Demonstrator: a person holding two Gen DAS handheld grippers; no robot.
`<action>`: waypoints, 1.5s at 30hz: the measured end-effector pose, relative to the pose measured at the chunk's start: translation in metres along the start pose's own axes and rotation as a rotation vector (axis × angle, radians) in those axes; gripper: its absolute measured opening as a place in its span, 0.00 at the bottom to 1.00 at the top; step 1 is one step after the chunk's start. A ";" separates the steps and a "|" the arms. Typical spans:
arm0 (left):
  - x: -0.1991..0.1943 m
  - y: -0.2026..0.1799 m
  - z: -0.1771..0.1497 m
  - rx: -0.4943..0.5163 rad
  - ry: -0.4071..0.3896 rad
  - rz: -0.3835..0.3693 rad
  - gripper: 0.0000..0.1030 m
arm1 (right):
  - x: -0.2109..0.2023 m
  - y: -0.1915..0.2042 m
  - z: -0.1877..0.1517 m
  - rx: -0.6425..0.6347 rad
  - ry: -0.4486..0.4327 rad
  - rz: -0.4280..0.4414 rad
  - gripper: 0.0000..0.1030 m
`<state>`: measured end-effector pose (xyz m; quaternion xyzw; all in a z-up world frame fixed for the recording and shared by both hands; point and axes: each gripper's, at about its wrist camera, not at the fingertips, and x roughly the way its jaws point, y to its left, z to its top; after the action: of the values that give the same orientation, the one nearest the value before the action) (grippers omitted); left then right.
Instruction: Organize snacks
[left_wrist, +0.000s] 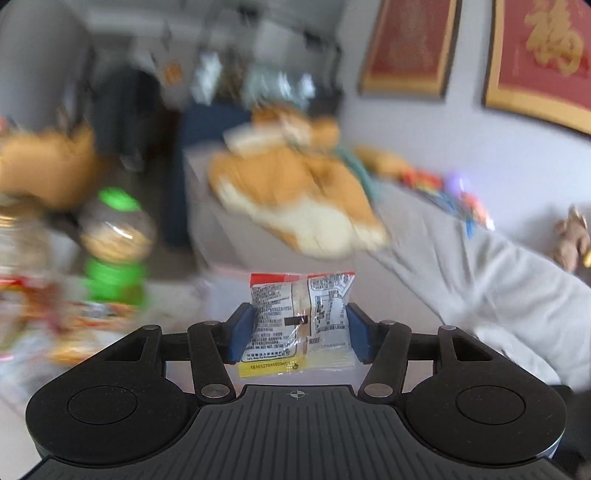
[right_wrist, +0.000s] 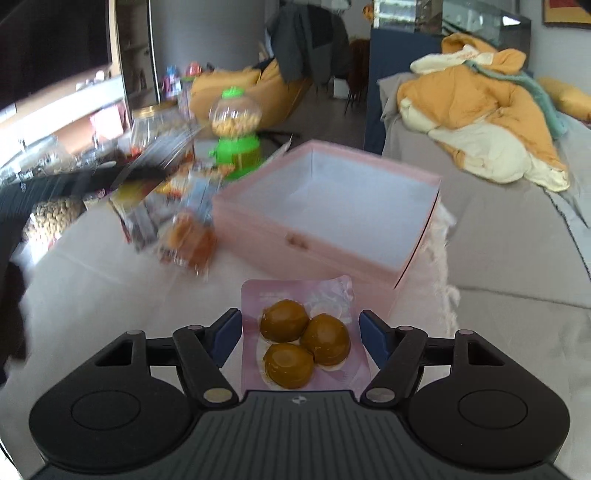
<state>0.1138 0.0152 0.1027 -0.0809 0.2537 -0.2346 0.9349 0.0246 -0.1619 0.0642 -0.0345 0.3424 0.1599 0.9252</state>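
Both views are lit by soft, even daylight, with no hard shadows. The left wrist view is heavily motion-blurred: the orange and cream quilted jacket (left_wrist: 295, 199), the green-capped clear candy dispenser (left_wrist: 114, 243) and the red and gold framed wall hangings (left_wrist: 539, 55) are all smeared, while the printed clear snack packet (left_wrist: 301, 321) close to the lens stays sharp. The right wrist view is clearer; the open pink square box (right_wrist: 332, 218) reads well, but the loose packets (right_wrist: 173, 218) at left are streaked. Fisheye bending curves the edges of both pictures, and their corners fall dark.
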 end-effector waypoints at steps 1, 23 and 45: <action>0.021 0.004 0.005 -0.006 0.057 0.007 0.54 | 0.001 -0.002 0.001 0.008 -0.006 0.002 0.68; -0.003 0.021 -0.072 0.235 0.031 0.316 0.55 | 0.073 -0.027 0.094 0.104 0.043 0.003 0.74; -0.010 0.056 -0.078 0.106 0.133 0.254 0.56 | 0.065 -0.024 0.050 -0.025 0.055 -0.142 0.77</action>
<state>0.0884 0.0671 0.0250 0.0170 0.3103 -0.1321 0.9412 0.1094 -0.1582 0.0593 -0.0745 0.3625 0.0969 0.9239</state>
